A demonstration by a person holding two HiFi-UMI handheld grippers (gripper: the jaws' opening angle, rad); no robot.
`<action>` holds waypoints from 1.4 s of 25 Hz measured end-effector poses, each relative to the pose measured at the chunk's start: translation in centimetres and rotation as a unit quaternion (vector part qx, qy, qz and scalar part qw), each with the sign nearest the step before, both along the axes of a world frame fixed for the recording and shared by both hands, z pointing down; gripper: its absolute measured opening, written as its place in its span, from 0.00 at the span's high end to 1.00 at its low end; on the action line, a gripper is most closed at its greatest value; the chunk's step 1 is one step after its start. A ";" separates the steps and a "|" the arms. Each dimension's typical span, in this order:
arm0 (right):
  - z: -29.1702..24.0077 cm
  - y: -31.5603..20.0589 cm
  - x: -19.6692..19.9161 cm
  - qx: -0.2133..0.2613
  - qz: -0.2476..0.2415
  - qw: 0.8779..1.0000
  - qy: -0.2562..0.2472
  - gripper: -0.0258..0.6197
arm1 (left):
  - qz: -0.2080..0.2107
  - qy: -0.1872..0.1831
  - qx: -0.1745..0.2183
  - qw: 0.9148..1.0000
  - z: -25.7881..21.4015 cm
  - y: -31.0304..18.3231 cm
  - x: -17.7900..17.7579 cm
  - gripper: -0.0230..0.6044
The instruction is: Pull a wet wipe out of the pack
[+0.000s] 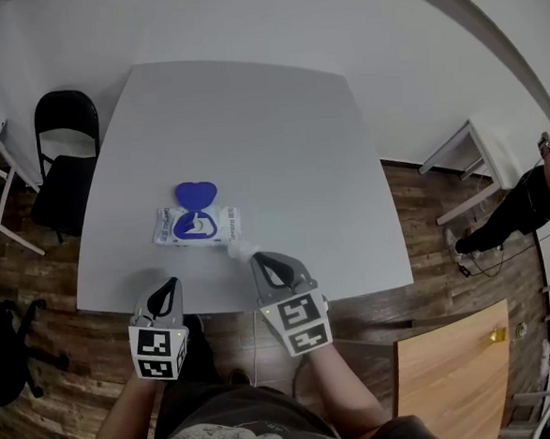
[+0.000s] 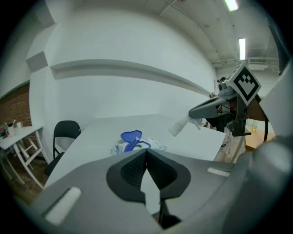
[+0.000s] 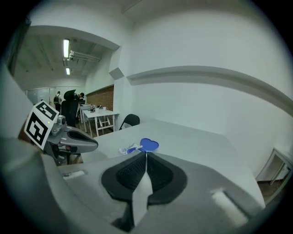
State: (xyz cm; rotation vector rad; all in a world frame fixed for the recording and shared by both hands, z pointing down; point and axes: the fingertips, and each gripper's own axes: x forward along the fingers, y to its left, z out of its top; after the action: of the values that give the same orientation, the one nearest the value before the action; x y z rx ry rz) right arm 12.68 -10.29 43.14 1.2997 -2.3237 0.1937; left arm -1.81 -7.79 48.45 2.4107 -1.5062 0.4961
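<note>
Table (image 1: 249, 122): the wet wipe pack (image 1: 217, 226) is lying flat near the front edge, ahead of both grippers. Its blue heart-shaped lid (image 1: 195, 193) is standing flipped open on the far side and exposing the blue-ringed opening. I cannot tell what is showing inside the opening.

Right gripper (image 1: 257, 257): the jaws are pressing together on one white wet wipe (image 1: 240, 249). From the left gripper view the wipe (image 2: 180, 126) is hanging from the right gripper's (image 2: 191, 113) tips, slanting down towards the table, clear of the pack (image 2: 120, 147) and off to its right. In the head view it is sitting just beside the pack's near right corner.

Left gripper (image 1: 173, 282): it is hovering over the table's front edge, to the left of the right gripper. The jaws are meeting tip to tip in its own view (image 2: 146, 151) and gripping nothing. The pack and lid (image 2: 131, 135) are showing just beyond the tips.

Right gripper view: the jaws (image 3: 146, 154) are closing to a line, the lid (image 3: 149, 145) is lying beyond them, and the left gripper (image 3: 95, 145) is at the left.

A black chair (image 1: 64, 153) is standing by the table's far left corner.
</note>
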 end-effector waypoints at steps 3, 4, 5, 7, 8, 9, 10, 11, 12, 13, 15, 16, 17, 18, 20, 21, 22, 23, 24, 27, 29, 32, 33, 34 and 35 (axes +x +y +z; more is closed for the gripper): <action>0.1 3.7 1.6 -0.003 0.004 1.000 -0.009 0.96 | 0.004 0.007 0.008 1.000 -0.8 3.2 1.8 0.93; 0.2 4.9 2.2 -0.002 0.004 1.000 -0.009 0.96 | 0.006 0.008 0.011 1.000 -1.2 4.1 2.3 0.93; 0.1 6.0 2.7 -0.001 0.005 1.000 -0.009 0.96 | 0.006 0.009 0.016 1.000 -1.6 5.0 2.6 0.93; -0.1 7.9 3.6 0.004 0.005 1.000 -0.014 0.96 | 0.001 0.010 0.024 1.000 -2.4 6.6 2.9 0.93; -0.2 8.7 4.0 0.006 0.006 1.000 -0.017 0.96 | -0.005 0.012 0.028 1.000 -2.9 7.3 2.9 0.93; -0.4 9.3 4.4 0.008 0.008 1.000 -0.021 0.96 | -0.012 0.014 0.032 0.999 -3.3 7.9 2.9 0.93; -0.7 10.0 4.7 0.011 0.009 1.000 -0.024 0.96 | -0.018 0.015 0.035 0.999 -3.7 8.6 2.8 0.93; -0.9 10.5 5.0 0.014 0.011 0.999 -0.028 0.96 | -0.024 0.017 0.039 0.999 -4.1 9.2 2.8 0.93; -1.2 11.0 5.2 0.017 0.012 0.999 -0.030 0.96 | -0.028 0.017 0.042 0.999 -4.5 9.8 2.7 0.93; -1.5 11.5 5.4 0.021 0.013 0.999 -0.033 0.96 | -0.029 0.017 0.045 0.998 -4.8 10.4 2.7 0.93; -2.0 12.2 5.4 0.027 0.013 0.999 -0.036 0.96 | -0.027 0.015 0.051 0.998 -5.3 11.3 2.5 0.93; -2.2 12.6 5.3 0.030 0.012 0.999 -0.038 0.96 | -0.024 0.013 0.053 0.998 -5.5 11.6 2.4 0.93; -2.4 12.8 5.2 0.031 0.012 0.999 -0.040 0.96 | -0.021 0.013 0.055 0.998 -5.6 11.8 2.3 0.93; -2.5 13.1 5.1 0.033 0.013 0.999 -0.040 0.96 | -0.019 0.013 0.057 0.998 -5.8 11.9 2.2 0.93; -2.7 13.5 5.0 0.035 0.017 0.998 -0.040 0.96 | -0.016 0.018 0.060 0.998 -6.3 11.9 2.0 0.93; -2.8 13.8 4.9 0.036 0.020 0.998 -0.039 0.96 | -0.014 0.023 0.063 0.998 -6.6 11.9 2.0 0.93; -3.0 14.0 4.8 0.038 0.024 0.998 -0.039 0.96 | -0.011 0.028 0.066 0.997 -7.1 11.9 1.9 0.93; -3.2 14.1 4.7 0.040 0.028 0.998 -0.038 0.96 | -0.006 0.033 0.070 0.997 -7.5 11.9 1.9 0.93; -3.4 14.3 4.6 0.042 0.032 0.998 -0.036 0.96 | -0.001 0.039 0.074 0.996 -8.0 12.0 1.8 0.93; -4.2 14.8 3.8 0.050 0.045 0.997 -0.028 0.96 | 0.014 0.054 0.085 0.995 -9.0 12.2 1.0 0.93; -4.7 15.3 3.1 0.055 0.057 0.997 -0.024 0.96 | 0.019 0.060 0.086 0.994 -9.5 12.5 0.0 0.93; -5.4 16.5 1.8 0.060 0.066 0.996 -0.019 0.96 | 0.027 0.064 0.085 0.994 -9.9 13.4 -1.7 0.93; -5.6 16.9 1.4 0.061 0.068 0.996 -0.017 0.96 | 0.029 0.064 0.085 0.994 -10.0 13.6 -2.2 0.93; -5.8 17.1 1.0 0.062 0.070 0.995 -0.017 0.96 | 0.031 0.063 0.084 0.994 -10.1 13.8 -2.8 0.93; -5.9 17.4 0.6 0.063 0.073 0.995 -0.016 0.96 | 0.033 0.063 0.083 0.994 -10.1 14.0 -3.3 0.93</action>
State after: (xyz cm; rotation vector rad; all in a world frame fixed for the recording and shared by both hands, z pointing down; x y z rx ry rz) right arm 13.29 7.12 37.22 1.5411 -2.3011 0.1165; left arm -5.08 6.24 38.37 2.5710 -1.4725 0.2338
